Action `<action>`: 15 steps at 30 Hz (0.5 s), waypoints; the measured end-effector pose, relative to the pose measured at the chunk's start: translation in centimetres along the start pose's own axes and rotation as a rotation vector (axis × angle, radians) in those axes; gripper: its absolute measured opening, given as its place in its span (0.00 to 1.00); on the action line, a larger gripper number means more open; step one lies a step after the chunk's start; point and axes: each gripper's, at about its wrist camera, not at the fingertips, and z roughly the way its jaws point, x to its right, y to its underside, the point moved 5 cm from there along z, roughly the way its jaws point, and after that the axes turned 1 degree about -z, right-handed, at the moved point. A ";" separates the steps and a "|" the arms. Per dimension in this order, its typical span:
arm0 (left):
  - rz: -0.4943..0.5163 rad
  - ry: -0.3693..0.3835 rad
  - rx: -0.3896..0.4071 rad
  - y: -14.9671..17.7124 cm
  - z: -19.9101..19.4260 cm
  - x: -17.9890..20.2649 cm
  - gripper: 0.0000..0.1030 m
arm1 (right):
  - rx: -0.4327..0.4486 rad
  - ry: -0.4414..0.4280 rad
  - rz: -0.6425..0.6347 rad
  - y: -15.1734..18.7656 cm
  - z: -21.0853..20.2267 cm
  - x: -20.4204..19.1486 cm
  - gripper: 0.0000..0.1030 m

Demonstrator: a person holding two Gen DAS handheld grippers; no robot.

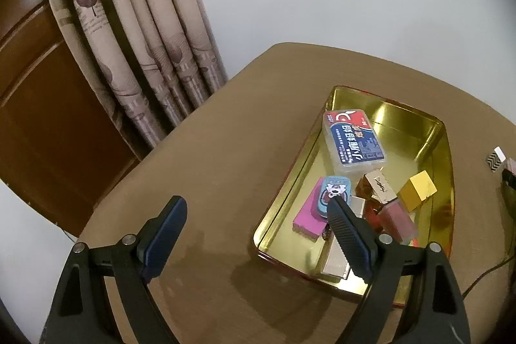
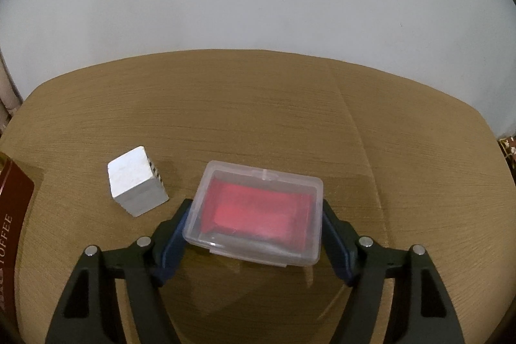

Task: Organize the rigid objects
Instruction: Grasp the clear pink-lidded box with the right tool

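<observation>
A gold tin tray (image 1: 416, 131) lies on the brown table. It holds a blue and red plastic box (image 1: 353, 139), a pink block (image 1: 309, 216), a blue cartoon tag (image 1: 333, 194), a gold cube (image 1: 417, 190), a lip gloss (image 1: 388, 208) and a beige box (image 1: 335, 257). My left gripper (image 1: 258, 208) is open and empty above the tray's near left edge. My right gripper (image 2: 254, 215) is shut on a clear plastic box (image 2: 256, 211) with a pink insert, held above the table. A white cube (image 2: 135, 184) stands just to its left.
A curtain (image 1: 135, 31) and a wooden door (image 1: 42, 105) stand behind the table's left side. A dark red toffee tin side (image 2: 13, 215) shows at the left edge of the right wrist view. A cable (image 1: 483, 273) runs off the table on the right.
</observation>
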 end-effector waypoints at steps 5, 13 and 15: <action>0.016 0.021 0.010 0.1 -0.4 0.8 0.84 | -0.004 0.003 -0.012 1.3 -0.7 1.4 0.73; 0.075 0.076 0.041 0.3 -1.5 2.9 0.84 | -0.005 0.011 -0.019 5.7 -4.0 4.8 0.73; 0.095 0.090 0.051 0.4 -1.8 3.6 0.84 | -0.009 0.010 -0.007 6.7 -4.7 6.0 0.73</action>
